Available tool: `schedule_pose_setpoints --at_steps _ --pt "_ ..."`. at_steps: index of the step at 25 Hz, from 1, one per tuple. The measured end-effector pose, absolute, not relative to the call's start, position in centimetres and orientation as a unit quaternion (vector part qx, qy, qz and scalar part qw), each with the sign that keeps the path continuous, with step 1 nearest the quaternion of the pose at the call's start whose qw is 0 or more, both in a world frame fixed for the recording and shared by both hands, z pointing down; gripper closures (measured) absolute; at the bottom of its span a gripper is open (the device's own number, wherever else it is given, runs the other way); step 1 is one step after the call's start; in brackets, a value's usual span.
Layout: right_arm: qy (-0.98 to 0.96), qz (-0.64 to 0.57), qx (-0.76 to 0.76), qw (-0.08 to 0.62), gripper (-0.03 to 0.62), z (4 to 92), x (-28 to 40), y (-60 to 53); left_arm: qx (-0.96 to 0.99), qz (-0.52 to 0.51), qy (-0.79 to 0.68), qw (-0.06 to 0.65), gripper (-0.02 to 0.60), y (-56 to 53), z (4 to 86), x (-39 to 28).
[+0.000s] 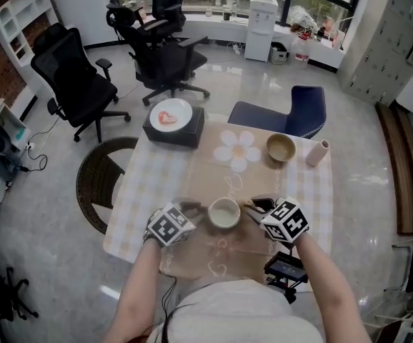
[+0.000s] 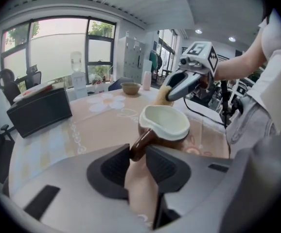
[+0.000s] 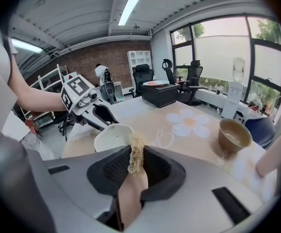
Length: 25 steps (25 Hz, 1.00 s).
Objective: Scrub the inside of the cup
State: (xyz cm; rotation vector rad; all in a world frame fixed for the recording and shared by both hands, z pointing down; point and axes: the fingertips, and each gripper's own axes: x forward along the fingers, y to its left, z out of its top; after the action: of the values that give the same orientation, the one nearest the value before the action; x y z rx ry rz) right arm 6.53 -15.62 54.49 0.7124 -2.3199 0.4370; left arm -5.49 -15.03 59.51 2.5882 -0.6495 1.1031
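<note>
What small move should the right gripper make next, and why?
Probably move the right gripper so its scrubber enters the cup: the scrubber is outside the rim, and the left gripper holds the handle.

Two grippers, the left gripper and the right gripper, one cup, one scrub pad, one brown bowl, one pink tube, one black box, one plate
</note>
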Motion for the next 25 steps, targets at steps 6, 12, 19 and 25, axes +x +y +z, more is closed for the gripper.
schedule_pose_setpoints --at_steps 6,12,19,25 --pt "-0.881 0.209 0.268 0.328 0.522 55.7 6.9 -15.4 0.887 0.424 -0.176 0.049 0.495 -14.7 59.8 -5.0" --pt "-0.878 0.239 0.276 0.310 0.520 55.8 7.4 -15.6 0.888 0.441 -0.115 -0.060 0.497 -14.7 59.8 -4.8" --pt "-0.891 0.195 0.298 0.281 0.520 53.0 7.7 -16.3 0.889 0.419 -0.109 -0.149 0.508 -13.5 58.6 -4.7" --pt "-0.905 0.136 0.265 0.304 0.520 52.3 6.4 -15.2 0.881 0.421 -0.095 -0.194 0.512 -12.5 57.7 -4.5"
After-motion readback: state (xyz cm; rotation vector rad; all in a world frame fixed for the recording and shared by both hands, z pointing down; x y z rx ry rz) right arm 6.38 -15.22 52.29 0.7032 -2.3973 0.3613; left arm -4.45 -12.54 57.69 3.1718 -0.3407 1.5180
